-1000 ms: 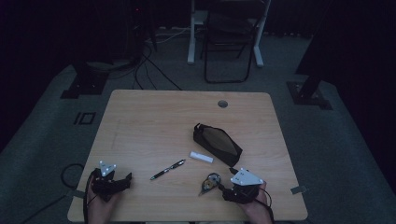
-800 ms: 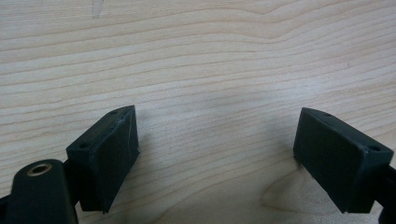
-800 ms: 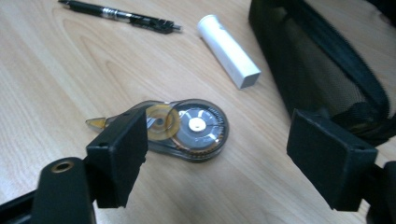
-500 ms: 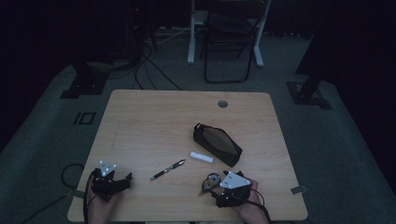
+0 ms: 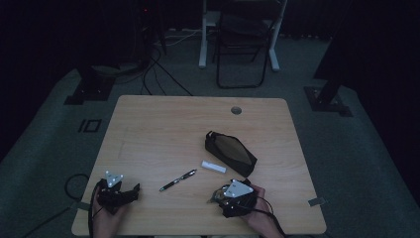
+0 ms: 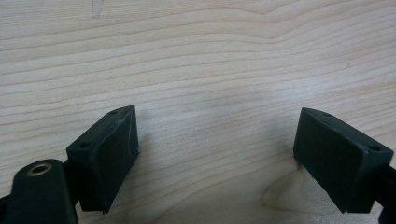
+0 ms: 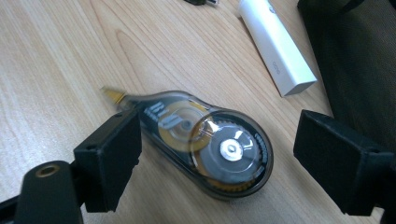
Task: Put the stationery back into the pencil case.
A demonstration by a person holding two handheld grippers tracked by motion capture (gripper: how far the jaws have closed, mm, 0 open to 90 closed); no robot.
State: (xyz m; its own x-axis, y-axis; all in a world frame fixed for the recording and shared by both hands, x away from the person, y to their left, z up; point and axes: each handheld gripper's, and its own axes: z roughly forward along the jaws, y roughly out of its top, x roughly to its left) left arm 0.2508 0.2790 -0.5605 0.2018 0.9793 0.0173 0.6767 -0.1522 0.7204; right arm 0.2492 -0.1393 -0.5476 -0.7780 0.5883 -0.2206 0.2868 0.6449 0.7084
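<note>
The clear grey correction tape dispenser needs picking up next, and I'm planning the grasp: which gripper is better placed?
Right. The right gripper has open jaws straddling the clear grey correction tape dispenser, not yet pressing it. The left gripper sits over bare wooden table, far across.

From the high view we can barely make out the correction tape roller (image 5: 216,195), most of it tucked under the right gripper (image 5: 221,196). Up close in the right gripper view, we see its yellow tip (image 7: 112,94) smeared with blur, the white eraser stick (image 7: 275,46) cut off at the top edge, and the black pouch (image 7: 355,60) running off the right side.
</note>
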